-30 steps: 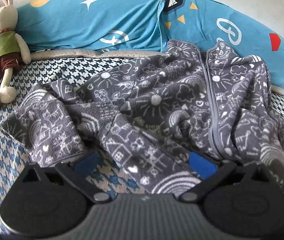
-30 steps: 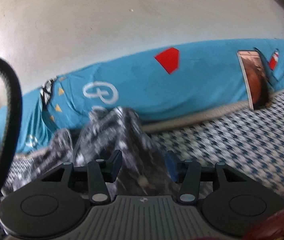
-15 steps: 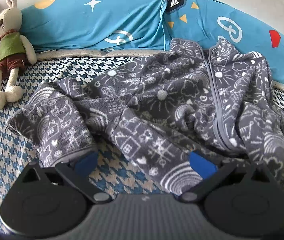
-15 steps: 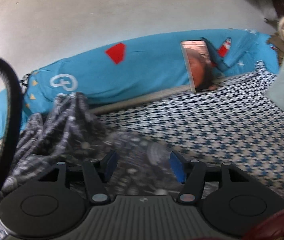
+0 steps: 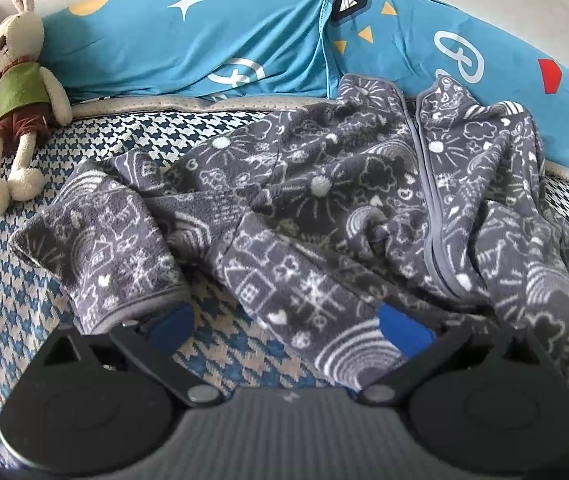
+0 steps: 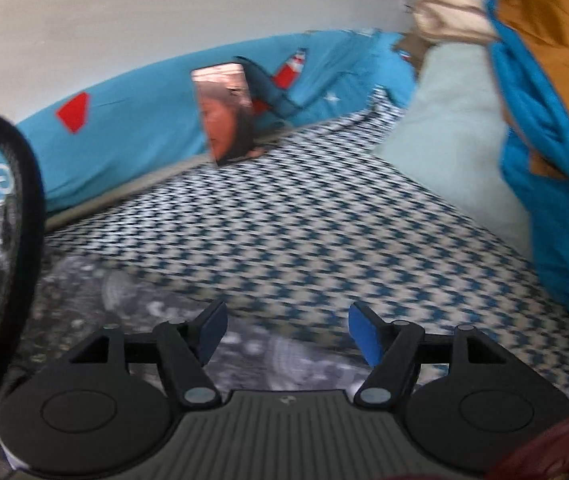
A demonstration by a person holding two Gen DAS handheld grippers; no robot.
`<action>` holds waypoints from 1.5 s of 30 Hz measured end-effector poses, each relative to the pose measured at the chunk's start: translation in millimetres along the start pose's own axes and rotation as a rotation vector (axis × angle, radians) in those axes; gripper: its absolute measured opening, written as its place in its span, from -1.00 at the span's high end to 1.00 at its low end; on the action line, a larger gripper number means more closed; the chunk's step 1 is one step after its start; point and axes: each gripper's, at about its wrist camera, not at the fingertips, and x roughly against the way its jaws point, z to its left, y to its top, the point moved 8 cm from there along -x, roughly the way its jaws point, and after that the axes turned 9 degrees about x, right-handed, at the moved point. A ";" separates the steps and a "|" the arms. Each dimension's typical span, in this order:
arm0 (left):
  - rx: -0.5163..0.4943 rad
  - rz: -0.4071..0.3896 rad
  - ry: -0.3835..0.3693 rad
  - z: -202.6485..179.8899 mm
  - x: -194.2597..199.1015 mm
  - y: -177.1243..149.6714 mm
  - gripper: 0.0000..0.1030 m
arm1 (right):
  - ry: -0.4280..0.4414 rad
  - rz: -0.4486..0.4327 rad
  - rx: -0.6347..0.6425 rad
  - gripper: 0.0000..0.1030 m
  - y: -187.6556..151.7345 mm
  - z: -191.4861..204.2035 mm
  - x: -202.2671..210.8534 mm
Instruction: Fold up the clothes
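A grey fleece jacket (image 5: 324, 208) with white doodle print lies crumpled on the houndstooth bedsheet (image 5: 84, 148), its zip running down the right half and a sleeve (image 5: 100, 256) bunched at the left. My left gripper (image 5: 288, 324) stands wide open low over the jacket's near hem, fabric lying between its blue pads without being pinched. In the right wrist view the jacket's edge (image 6: 144, 304) shows blurred at lower left. My right gripper (image 6: 286, 332) is open just above that fabric, holding nothing.
A long blue patterned pillow (image 5: 212, 44) lines the wall. A stuffed rabbit (image 5: 16, 92) lies at the far left. A phone (image 6: 226, 114) leans on the pillow, and a pale cushion (image 6: 456, 136) and blue-orange bedding (image 6: 544, 128) pile at the right. A black cable (image 6: 16, 216) loops at left.
My right gripper has swung rightward and opened wider, the jacket sliding out to the left of its view. The left gripper has edged slightly back; the jacket lies flatter.
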 end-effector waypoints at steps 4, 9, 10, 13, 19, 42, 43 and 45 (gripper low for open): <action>0.007 0.002 0.000 0.1 -0.8 -0.1 -0.99 | -0.052 0.072 -0.035 -0.43 -14.4 -20.4 -4.3; 0.022 0.005 0.001 1.4 -2.3 1.0 -0.99 | -0.006 0.162 -0.034 -0.43 -29.4 -16.2 -17.5; 0.024 0.006 0.003 1.7 -2.8 1.1 -0.99 | 0.003 0.170 -0.026 -0.43 -31.0 -12.4 -18.9; 0.031 0.011 0.006 2.7 -4.3 0.4 -0.99 | 0.000 0.175 0.018 -0.18 -34.1 -2.9 -21.0; 0.032 0.018 0.002 2.8 -4.8 -0.6 -0.99 | -0.002 0.140 0.034 0.76 -30.5 7.1 -16.0; 0.019 0.033 0.001 3.9 0.0 -7.2 -0.99 | -0.199 -0.239 -0.084 0.08 25.0 14.0 53.0; 0.018 0.032 0.001 4.6 1.6 -7.9 -0.99 | -0.157 -0.229 -0.079 0.08 24.5 22.5 52.2; 0.017 0.027 0.001 6.1 5.4 -9.0 -0.99 | -0.066 -0.209 -0.061 0.08 22.7 41.1 50.8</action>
